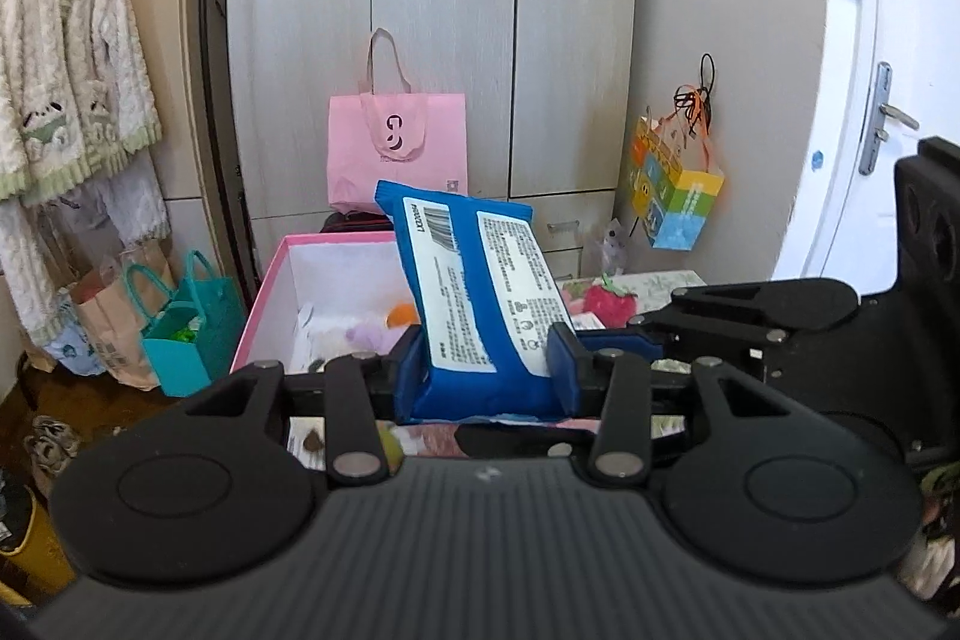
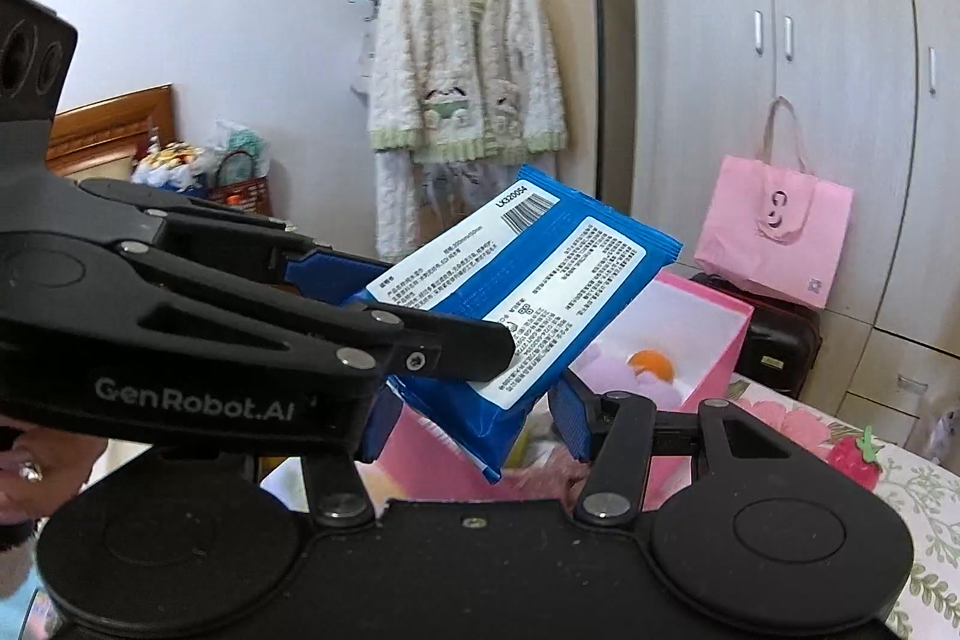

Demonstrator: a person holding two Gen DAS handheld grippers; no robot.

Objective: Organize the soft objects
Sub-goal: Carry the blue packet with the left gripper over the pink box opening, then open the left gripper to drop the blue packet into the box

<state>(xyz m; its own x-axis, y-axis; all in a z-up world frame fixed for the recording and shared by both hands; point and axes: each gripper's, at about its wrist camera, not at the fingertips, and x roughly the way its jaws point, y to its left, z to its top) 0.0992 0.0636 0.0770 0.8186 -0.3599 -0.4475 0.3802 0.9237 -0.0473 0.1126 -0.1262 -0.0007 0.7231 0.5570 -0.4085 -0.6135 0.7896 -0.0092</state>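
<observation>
A blue soft pack with white labels (image 1: 480, 292) is held upright between the blue pads of my left gripper (image 1: 487, 370), just in front of an open pink box (image 1: 264, 292). The box holds a purple plush and an orange item (image 1: 401, 314). In the right wrist view the same pack (image 2: 528, 292) sits in the left gripper (image 2: 420, 334), which comes in from the left. My right gripper (image 2: 474, 427) is open around the pack's lower corner without pressing it. The pink box (image 2: 714, 358) lies behind. A strawberry plush (image 1: 609, 303) lies on the floral surface.
A pink tote bag (image 1: 397, 148) leans on the grey wardrobe (image 1: 444, 10). A teal bag (image 1: 186, 334) and paper bags stand on the floor at left. A fluffy white robe (image 2: 465, 58) hangs on a rack. A colourful gift bag (image 1: 672, 184) hangs by the white door.
</observation>
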